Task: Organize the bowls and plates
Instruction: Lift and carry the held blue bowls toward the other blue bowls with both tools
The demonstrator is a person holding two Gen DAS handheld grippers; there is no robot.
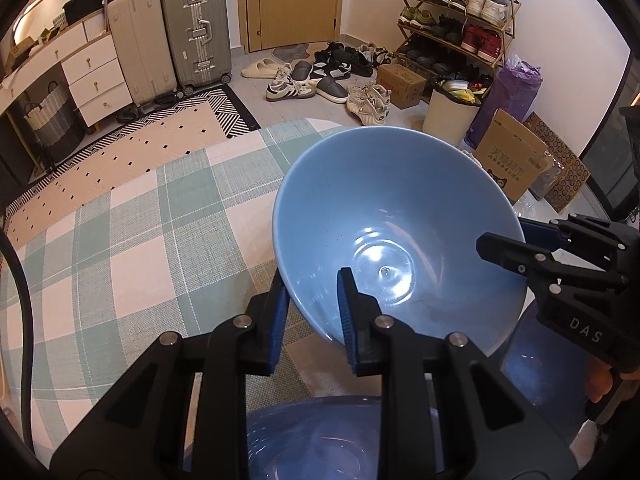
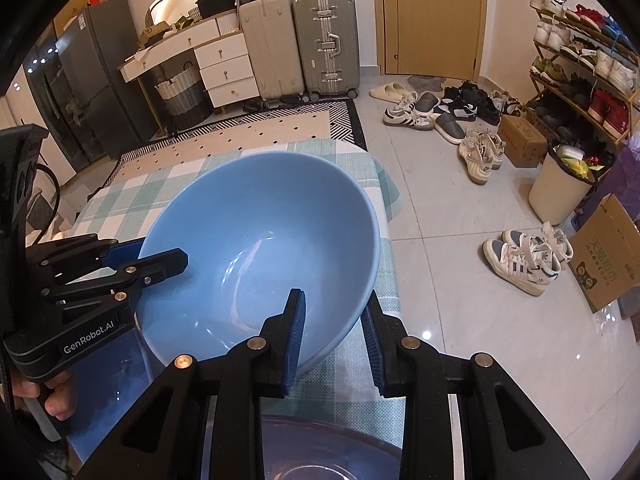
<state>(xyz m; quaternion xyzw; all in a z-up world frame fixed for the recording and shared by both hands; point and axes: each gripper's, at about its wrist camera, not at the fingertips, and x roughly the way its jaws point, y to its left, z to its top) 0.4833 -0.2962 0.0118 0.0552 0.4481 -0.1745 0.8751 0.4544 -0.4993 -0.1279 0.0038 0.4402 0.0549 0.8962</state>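
Lowest in both wrist views lies the rim of a translucent blue basin point(image 1: 316, 432), under the held bowl. The left gripper point(image 1: 312, 308) has its jaws pinching the near-left rim of the light blue bowl point(image 1: 384, 216), one blue pad inside, one outside; the right gripper point(image 2: 334, 330) pinches the opposite rim likewise, so the bowl hangs tilted between both, above the checked green-and-white cloth on the bench point(image 1: 120, 240). Only the left view shows "DAS" on the other gripper's body at right; only the right view shows "GenRobot.AI" at lower left, fingers of a hand point(image 2: 56, 396) under it, and a dark fridge point(image 2: 92, 80) at upper left. The bench's rounded far edge stands just behind the bowl; beyond lie a patterned rug, open tile floor with scattered shoes point(image 2: 520, 256), a printed cardboard box point(image 1: 512, 156), two upright suitcases point(image 1: 196, 28), a shoe rack point(image 1: 460, 12) and a closed door.
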